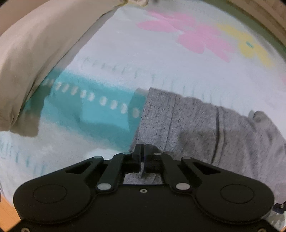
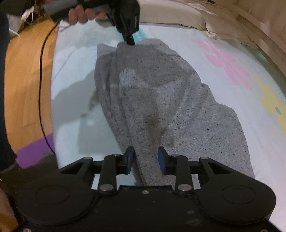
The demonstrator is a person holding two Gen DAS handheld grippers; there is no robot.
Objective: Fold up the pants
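Observation:
Grey speckled pants [image 2: 152,89] lie bunched lengthwise on a pale flowered bed sheet [image 2: 259,142]. In the right wrist view a hand [image 2: 80,16] holds my left gripper [image 2: 131,42] at the far end, shut on the cloth, which rises in a peak to its tip. My right gripper [image 2: 145,158] is at the near end, its blue pads [image 2: 129,158] apart, with a folded ridge of the cloth between them. In the left wrist view my left gripper [image 1: 143,151] has its fingers together on the edge of the pants [image 1: 196,125], which spread to the right.
A beige pillow [image 1: 26,53] lies along the left and far side of the bed sheet [image 1: 125,53]; it also shows as the beige pillow [image 2: 223,26]. Wooden floor [image 2: 23,80], a black cable [image 2: 40,89] and a purple mat [image 2: 34,153] lie beyond the bed's left edge.

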